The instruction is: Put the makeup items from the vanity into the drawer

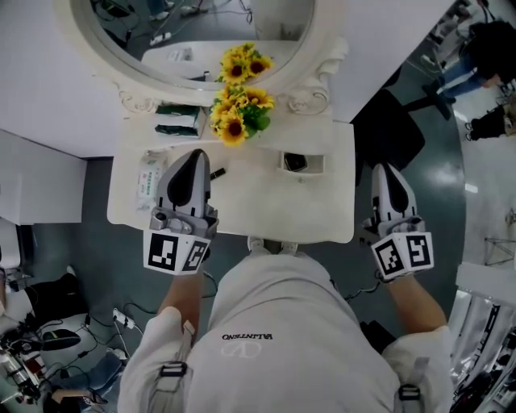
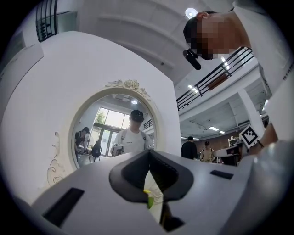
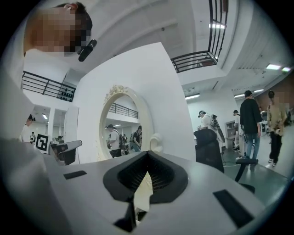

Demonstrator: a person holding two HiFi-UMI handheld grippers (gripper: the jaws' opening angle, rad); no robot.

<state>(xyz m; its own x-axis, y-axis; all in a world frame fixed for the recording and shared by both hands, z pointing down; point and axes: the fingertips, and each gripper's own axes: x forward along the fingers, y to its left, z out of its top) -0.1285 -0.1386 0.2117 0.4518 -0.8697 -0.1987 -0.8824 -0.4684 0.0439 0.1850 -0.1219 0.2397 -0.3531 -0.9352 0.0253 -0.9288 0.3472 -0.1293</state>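
Observation:
The white vanity top (image 1: 266, 210) carries a small dark stick (image 1: 218, 173), a pale packet (image 1: 150, 179), a green box (image 1: 179, 119) and a square recess (image 1: 294, 162) with a dark item in it. My left gripper (image 1: 193, 155) hovers over the left half of the top, just left of the dark stick. Its jaws are shut with nothing between them (image 2: 148, 155). My right gripper (image 1: 388, 169) hangs beyond the vanity's right edge, over the floor. Its jaws (image 3: 147, 157) are also shut and empty. I see no open drawer.
An oval mirror (image 1: 193, 24) stands at the back of the vanity, with a sunflower bunch (image 1: 238, 105) in front of it. A black office chair (image 1: 395, 129) stands to the right. Cables and gear lie on the floor at the lower left (image 1: 48, 339).

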